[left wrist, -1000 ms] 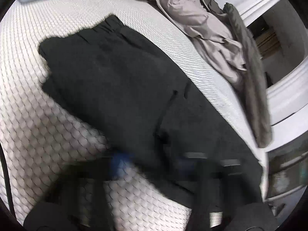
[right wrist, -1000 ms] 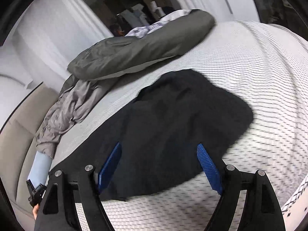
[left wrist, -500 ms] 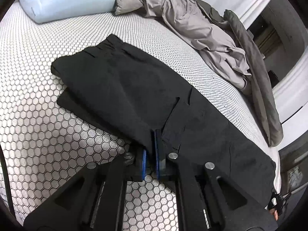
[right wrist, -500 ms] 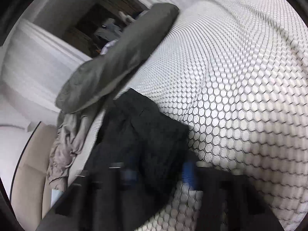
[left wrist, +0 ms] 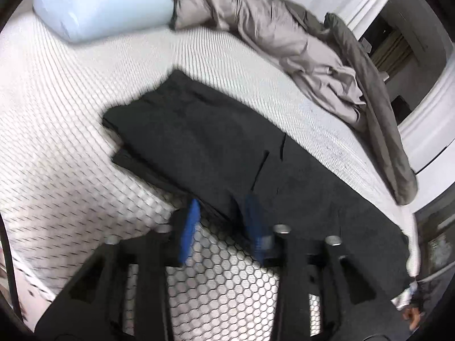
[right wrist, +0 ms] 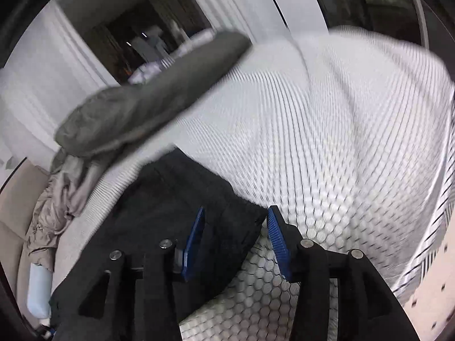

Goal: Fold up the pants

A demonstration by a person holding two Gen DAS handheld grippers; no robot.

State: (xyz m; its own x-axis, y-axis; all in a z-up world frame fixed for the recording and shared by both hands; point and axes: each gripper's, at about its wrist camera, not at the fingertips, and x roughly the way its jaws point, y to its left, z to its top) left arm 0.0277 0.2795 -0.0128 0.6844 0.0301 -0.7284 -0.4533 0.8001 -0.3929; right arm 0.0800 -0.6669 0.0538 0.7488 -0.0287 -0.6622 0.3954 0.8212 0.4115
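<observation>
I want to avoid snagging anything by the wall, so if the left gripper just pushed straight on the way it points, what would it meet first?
Most likely the black pants: the left gripper, its jaws opening, sits at their near edge, fabric between the pads. The grey bedding lies much farther back.

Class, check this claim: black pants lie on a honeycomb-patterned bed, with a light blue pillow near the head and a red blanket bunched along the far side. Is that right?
Not quite. The blanket bunched along the far side is grey-beige, not red, as the left wrist view shows. The rest holds: black pants lie on the honeycomb-patterned bed, with a light blue pillow near the head.
</observation>
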